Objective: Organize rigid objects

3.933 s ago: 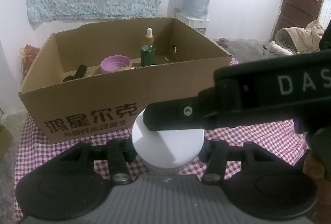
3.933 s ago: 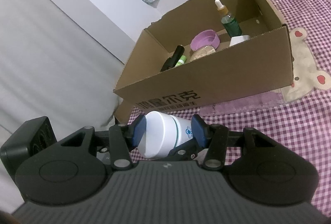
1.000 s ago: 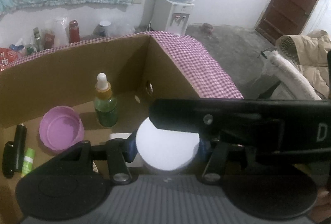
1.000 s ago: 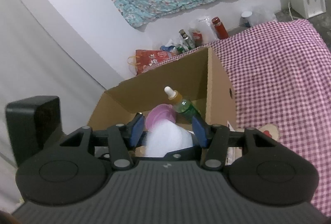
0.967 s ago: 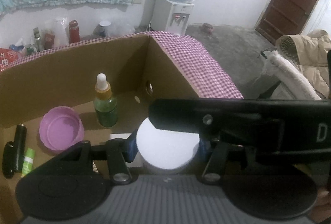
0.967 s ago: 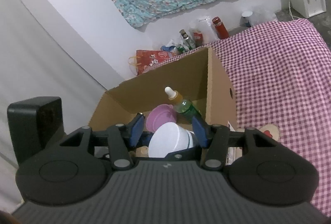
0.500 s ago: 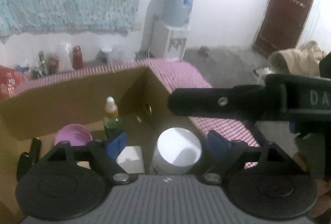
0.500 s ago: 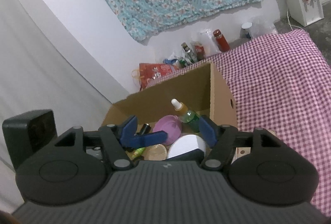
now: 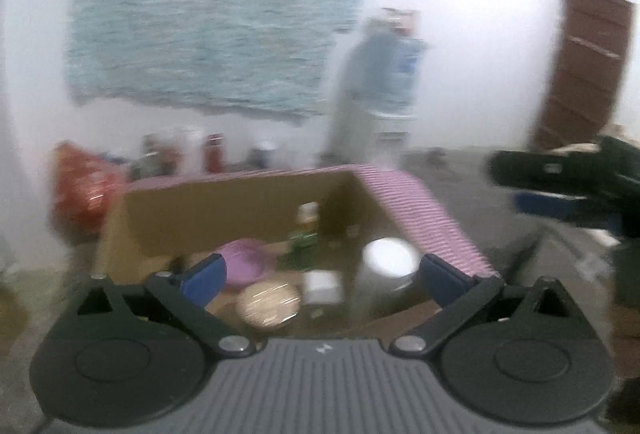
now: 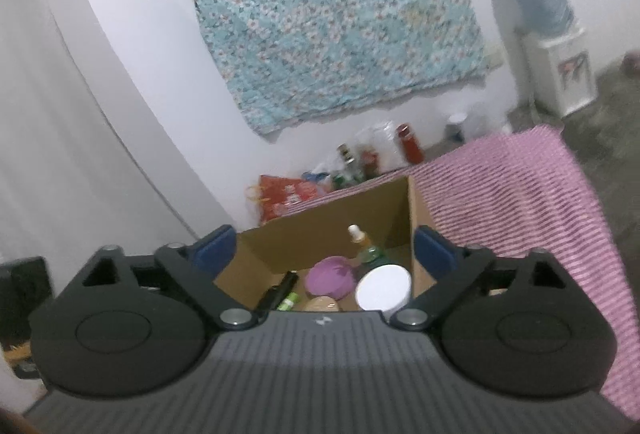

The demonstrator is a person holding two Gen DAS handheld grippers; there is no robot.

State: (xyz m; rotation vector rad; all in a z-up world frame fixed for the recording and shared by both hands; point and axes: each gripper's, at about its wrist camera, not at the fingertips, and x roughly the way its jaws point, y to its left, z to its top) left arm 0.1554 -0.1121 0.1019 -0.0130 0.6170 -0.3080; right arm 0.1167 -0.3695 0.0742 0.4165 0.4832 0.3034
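With its white tub [image 9: 387, 262] set down inside the cardboard box [image 9: 240, 209], the left gripper [image 9: 320, 276] has just been opening and hangs wide, empty. The right gripper [image 10: 324, 254] likewise, jaws spread, nothing between. Only the right view is sharp, showing the dropper bottle [image 10: 362, 244] and purple bowl [image 10: 331, 278] clearly.

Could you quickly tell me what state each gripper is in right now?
Left gripper: open, holding nothing, jaws just opened.
Right gripper: open, holding nothing, jaws just opened.
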